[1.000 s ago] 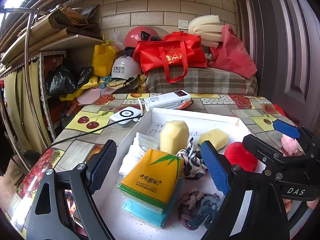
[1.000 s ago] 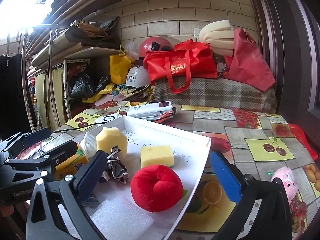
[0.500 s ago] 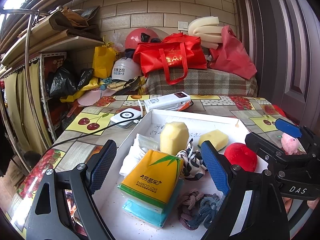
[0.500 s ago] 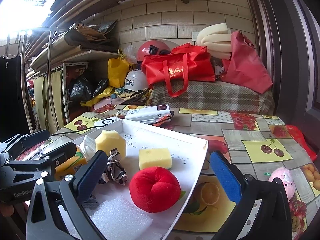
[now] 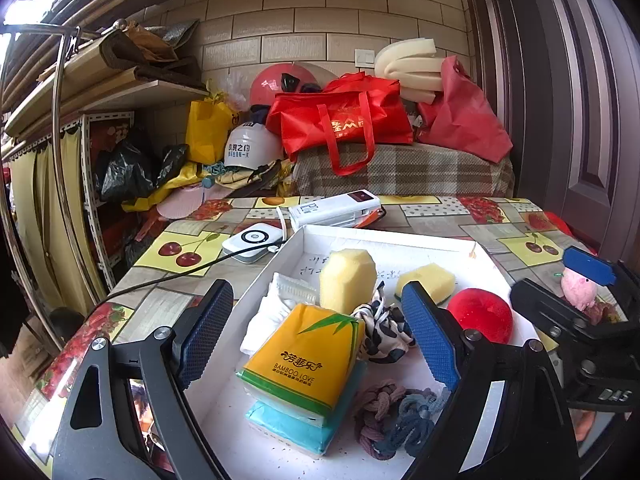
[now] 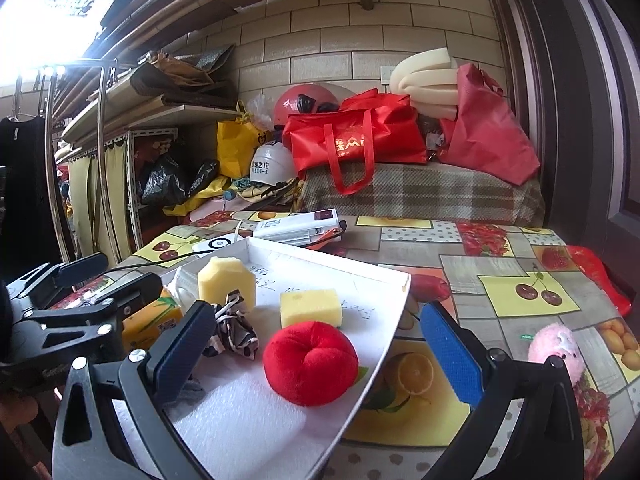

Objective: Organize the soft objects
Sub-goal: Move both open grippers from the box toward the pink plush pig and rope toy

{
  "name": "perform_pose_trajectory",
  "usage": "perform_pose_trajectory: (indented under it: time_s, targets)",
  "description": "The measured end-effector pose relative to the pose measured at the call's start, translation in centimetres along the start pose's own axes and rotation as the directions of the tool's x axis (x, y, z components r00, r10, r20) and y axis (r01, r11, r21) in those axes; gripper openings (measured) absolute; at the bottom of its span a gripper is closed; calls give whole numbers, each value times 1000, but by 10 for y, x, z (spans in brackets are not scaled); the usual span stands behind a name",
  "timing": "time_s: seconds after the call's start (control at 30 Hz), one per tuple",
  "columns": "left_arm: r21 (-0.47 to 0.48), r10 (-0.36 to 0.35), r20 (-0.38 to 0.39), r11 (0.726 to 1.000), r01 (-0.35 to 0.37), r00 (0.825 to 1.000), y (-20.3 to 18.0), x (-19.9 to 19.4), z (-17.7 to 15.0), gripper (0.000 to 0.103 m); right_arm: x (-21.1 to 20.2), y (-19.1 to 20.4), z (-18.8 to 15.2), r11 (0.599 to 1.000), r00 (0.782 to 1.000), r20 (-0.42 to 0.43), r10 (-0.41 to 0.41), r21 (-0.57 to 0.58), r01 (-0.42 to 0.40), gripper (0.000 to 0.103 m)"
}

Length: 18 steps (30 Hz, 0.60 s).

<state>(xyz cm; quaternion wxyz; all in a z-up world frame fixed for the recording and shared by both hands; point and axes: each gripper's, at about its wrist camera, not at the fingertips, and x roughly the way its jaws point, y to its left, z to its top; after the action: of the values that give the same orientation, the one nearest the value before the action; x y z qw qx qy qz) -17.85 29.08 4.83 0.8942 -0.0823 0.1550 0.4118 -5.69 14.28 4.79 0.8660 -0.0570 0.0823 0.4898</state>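
A white tray (image 5: 400, 240) (image 6: 384, 320) holds soft things: a yellow tissue pack (image 5: 304, 360), an upright yellow sponge (image 5: 347, 280) (image 6: 226, 282), a flat yellow sponge (image 5: 426, 282) (image 6: 311, 306), a red plush apple (image 5: 480, 314) (image 6: 310, 362), a black-and-white scrunchie (image 5: 380, 334) (image 6: 232, 330) and braided hair ties (image 5: 394, 416). A pink plush toy (image 6: 554, 350) (image 5: 578, 286) lies on the table right of the tray. My left gripper (image 5: 316, 336) is open above the tissue pack. My right gripper (image 6: 316, 348) is open around the red apple, apart from it.
A white power bank (image 5: 336, 208) and a white round-button device (image 5: 252, 240) with a black cable lie behind the tray. The fruit-print tablecloth (image 6: 520, 292) extends right. Red bags (image 5: 344, 124), helmets and shelves crowd the back.
Both grippers have drifted slightly; the view has tilted up a little. Nothing was gripped or released.
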Motion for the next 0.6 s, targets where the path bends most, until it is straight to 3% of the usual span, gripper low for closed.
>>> perform_pose_trajectory:
  time_s: [0.27, 0.6]
  targets:
    - [-12, -16, -21, 1000, 16, 1000, -6, -5, -3, 87, -21, -2, -6, 1000, 1000, 22, 1, 9, -2, 103]
    - [44, -30, 0, 999, 30, 1000, -28, -16, -8, 87, -35, 0, -12, 1000, 1000, 18, 8, -4, -8, 103]
